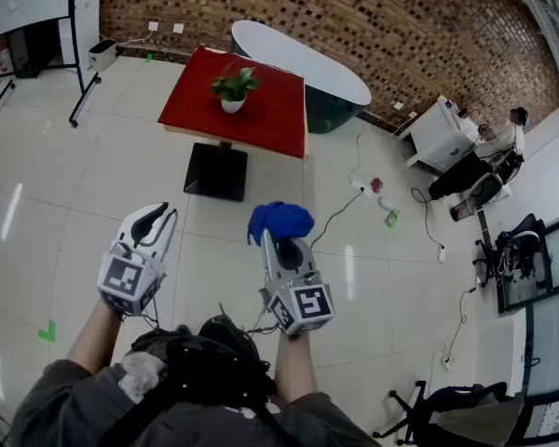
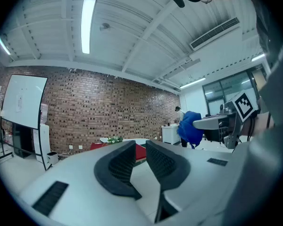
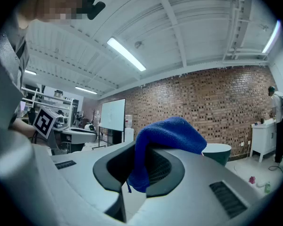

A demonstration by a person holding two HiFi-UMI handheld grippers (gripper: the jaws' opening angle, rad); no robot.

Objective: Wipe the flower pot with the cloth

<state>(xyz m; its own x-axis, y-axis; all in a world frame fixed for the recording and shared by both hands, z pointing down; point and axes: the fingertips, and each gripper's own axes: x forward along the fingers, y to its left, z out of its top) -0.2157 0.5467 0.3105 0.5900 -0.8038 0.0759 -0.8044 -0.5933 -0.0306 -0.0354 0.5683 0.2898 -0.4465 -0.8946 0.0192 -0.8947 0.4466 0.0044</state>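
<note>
Head view: the flower pot (image 1: pixel 232 106) is standing on the red table (image 1: pixel 281 112), holding a green plant (image 1: pixel 235 84). It is lying straight ahead, between the lines of the left gripper (image 1: pixel 158 217) and the right gripper (image 1: pixel 278 237) and well apart from both (neither hand is clearly nearer).

Left gripper view: the jaws are standing narrowly apart, nothing between them, pointing level toward the distant table.

Right gripper view: the jaws are clamping the blue cloth (image 1: pixel 279 220), which is bunching over their tips.

Judgement: the coming move is calling for a forward walk before any wiping.
</note>
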